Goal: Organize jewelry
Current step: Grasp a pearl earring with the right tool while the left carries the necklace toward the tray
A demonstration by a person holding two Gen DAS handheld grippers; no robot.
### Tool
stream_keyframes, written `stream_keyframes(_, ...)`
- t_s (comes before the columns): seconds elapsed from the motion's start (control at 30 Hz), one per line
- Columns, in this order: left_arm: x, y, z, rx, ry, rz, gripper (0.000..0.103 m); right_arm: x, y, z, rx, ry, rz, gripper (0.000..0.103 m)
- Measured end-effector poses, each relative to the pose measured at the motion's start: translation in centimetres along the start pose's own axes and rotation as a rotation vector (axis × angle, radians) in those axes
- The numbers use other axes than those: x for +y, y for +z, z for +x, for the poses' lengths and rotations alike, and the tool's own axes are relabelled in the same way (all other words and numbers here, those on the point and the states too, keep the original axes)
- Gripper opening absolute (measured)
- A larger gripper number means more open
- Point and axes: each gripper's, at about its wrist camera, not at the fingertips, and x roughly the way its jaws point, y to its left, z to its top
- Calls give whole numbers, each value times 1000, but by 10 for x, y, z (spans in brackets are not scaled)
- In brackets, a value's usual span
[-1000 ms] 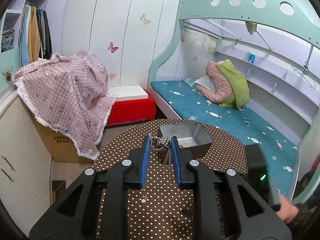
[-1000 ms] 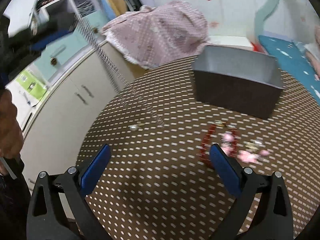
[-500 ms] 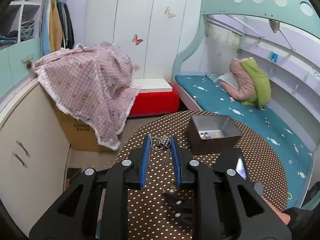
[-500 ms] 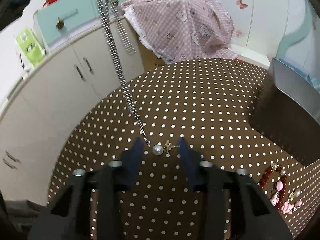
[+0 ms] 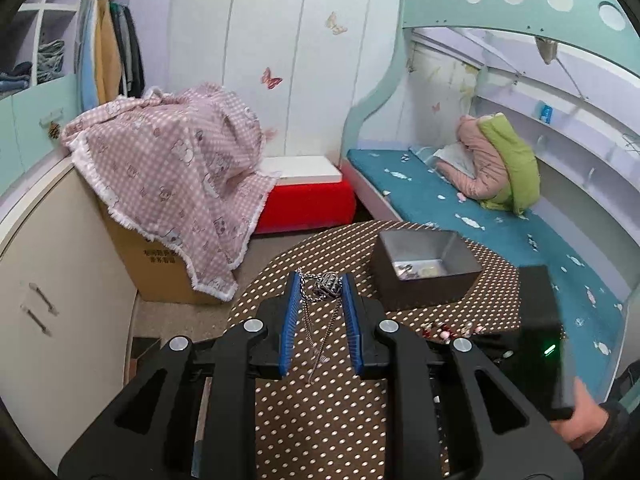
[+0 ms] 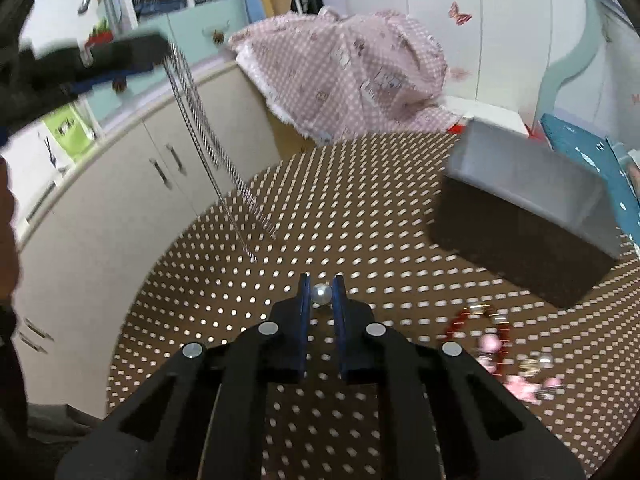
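My left gripper (image 5: 320,285) is shut on a silver chain necklace (image 5: 327,283) by its studded pendant. The chain (image 5: 320,344) hangs down between the blue pads over the dotted brown tablecloth (image 5: 320,420). In the right wrist view that chain (image 6: 208,152) dangles from the left gripper (image 6: 120,56) at upper left. My right gripper (image 6: 321,294) is closing, and a white pearl earring (image 6: 321,294) sits pinched between its pad tips just above the cloth. A grey metal box (image 5: 424,268) holding a few small pieces stands beyond both grippers.
A red bead bracelet and pink trinkets (image 6: 500,344) lie on the cloth right of the right gripper, in front of the metal box (image 6: 532,192). A hand (image 5: 584,416) holds the right tool at lower right. Cabinets (image 6: 120,208) and a cloth-covered carton (image 5: 172,168) stand left of the table.
The right gripper's jaws went from wide open to nearly shut around the pearl earring, after moving left to it. The left gripper keeps its hold on the necklace and has swung a little left.
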Motion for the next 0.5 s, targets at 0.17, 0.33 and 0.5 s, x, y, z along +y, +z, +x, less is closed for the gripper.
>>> stream_keyframes(0.17,-21,21,-2,-40,-58,34,21,-25,26,-50,-98,-7,41,9)
stream_keyframes(0.33,-47,57,-2,-104,-128,92,21,-55,61,-94,-191,-62,46,9)
stream_keyframes(0.5,-65,96,16,-122,-226,95,21,-81,85,-104,-214,-101,55,9)
